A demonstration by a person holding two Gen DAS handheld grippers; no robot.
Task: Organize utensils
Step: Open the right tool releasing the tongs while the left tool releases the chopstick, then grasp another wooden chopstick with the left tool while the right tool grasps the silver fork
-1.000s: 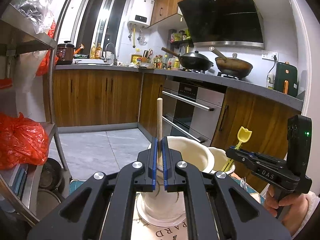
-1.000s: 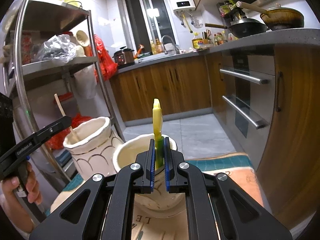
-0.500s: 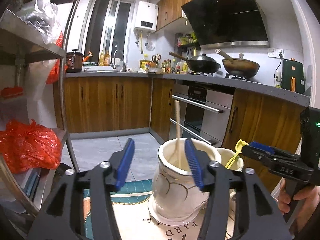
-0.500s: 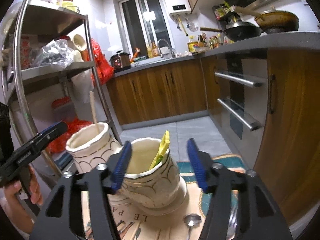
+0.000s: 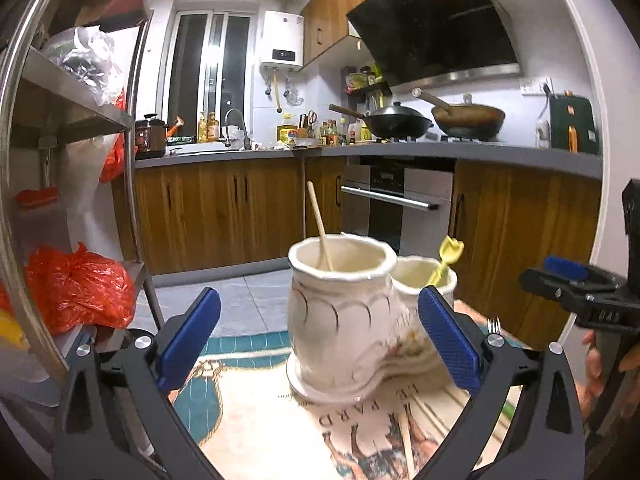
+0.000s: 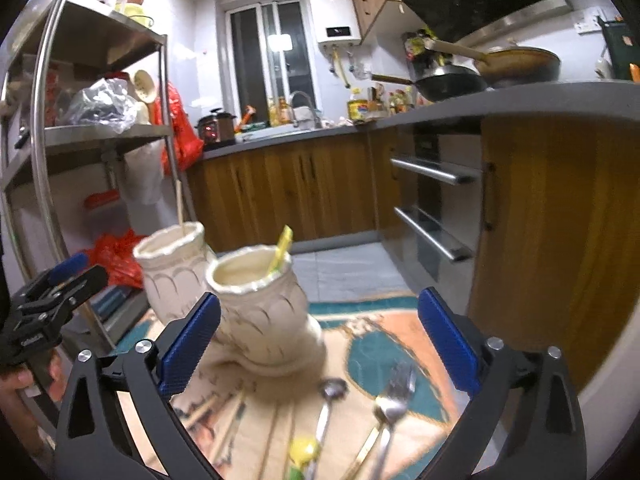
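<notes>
On mat (image 6: 372, 344): two pots were seen touching | stick (image 5: 320, 226) stood in left pot (image 5: 340, 316), yellow utensil (image 6: 282, 248) in right pot (image 6: 260, 312) | left gripper (image 5: 320, 336) and right gripper (image 6: 320, 336) jaws were spread wide, empty | spoon (image 6: 326, 408), fork (image 6: 394, 396) lay flat.

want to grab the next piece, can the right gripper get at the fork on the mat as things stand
Probably yes. The right gripper is open and empty, and the fork lies flat on the mat right below it, with only a spoon alongside.
</notes>
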